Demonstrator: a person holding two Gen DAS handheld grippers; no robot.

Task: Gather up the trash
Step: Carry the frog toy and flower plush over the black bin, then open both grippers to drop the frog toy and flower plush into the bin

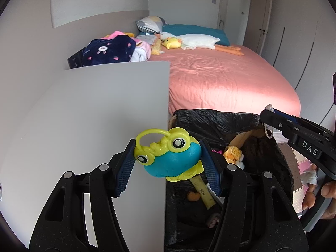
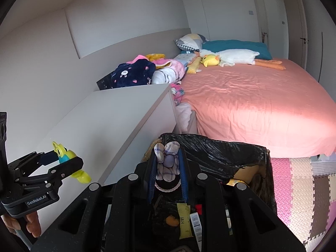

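Beside the pink bed (image 1: 220, 77), at five o'clock from the white desk (image 1: 94, 109), the black-lined trash bin (image 2: 220, 153) gapes below both loads: left gripper (image 1: 168, 163) pinching a frog toy (image 1: 170, 157), right gripper (image 2: 168, 168) clamped on a checked cloth bundle (image 2: 166, 157), ready for dropping.

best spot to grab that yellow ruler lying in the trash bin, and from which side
Take the yellow ruler across its narrow width near the upper end, coming straight down from above. It lies flat and lengthwise among other trash in the black-lined bin, so only its thin long edges suit the pads. Both claws are full: the left claw holds the frog toy, the right claw a cloth bundle.
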